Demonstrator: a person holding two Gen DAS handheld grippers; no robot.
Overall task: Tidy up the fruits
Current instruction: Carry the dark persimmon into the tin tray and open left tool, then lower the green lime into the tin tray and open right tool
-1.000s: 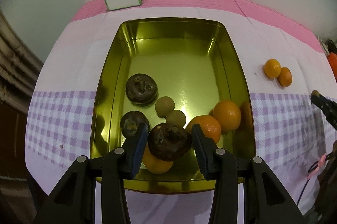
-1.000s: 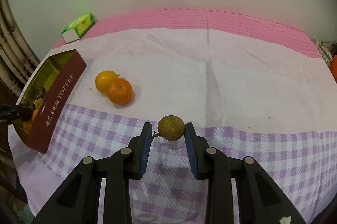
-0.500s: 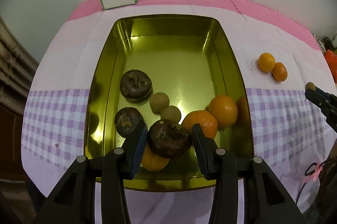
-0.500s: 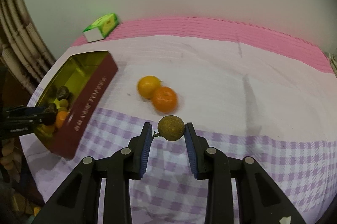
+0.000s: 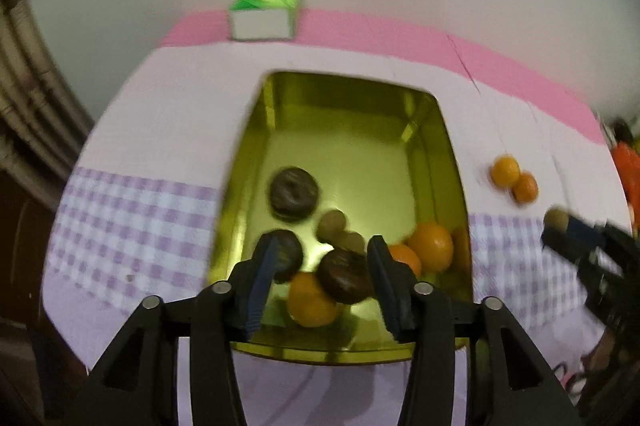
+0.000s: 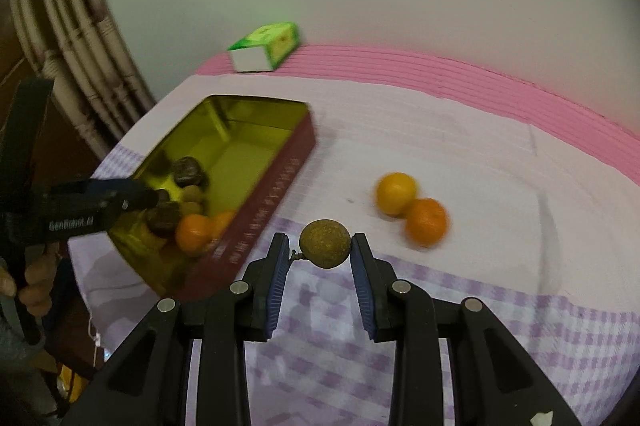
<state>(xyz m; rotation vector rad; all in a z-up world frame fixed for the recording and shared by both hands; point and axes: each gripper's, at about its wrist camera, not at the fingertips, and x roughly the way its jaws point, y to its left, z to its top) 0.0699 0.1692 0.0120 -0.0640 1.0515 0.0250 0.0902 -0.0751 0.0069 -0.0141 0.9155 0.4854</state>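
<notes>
The desk (image 6: 460, 153), under a white cloth with a pink edge and purple checks, carries a gold-lined tin (image 5: 352, 113) with dark red sides, set toward its left end, and a green carton (image 6: 266, 45) at the back.

Inside the tin lie several oranges (image 5: 431, 246), three dark wrinkled fruits and a couple of small brown ones. A second ago the left tongs (image 5: 322, 266) were clamped on one dark fruit (image 5: 346, 280) over the near end of the tin. Now their jaws are opening and the fruit sits loose between them, resting on an orange. So that piece looks delivered, and the left hand is free for another.

Two more oranges (image 6: 412, 203) wait on the cloth, touching each other, well apart from the tin.

The right tongs (image 6: 318, 246) stand narrow, gripping a small brown fruit (image 6: 325, 244). Over the last second the tin has swung closer in their view, so this fruit is probably headed there next.
</notes>
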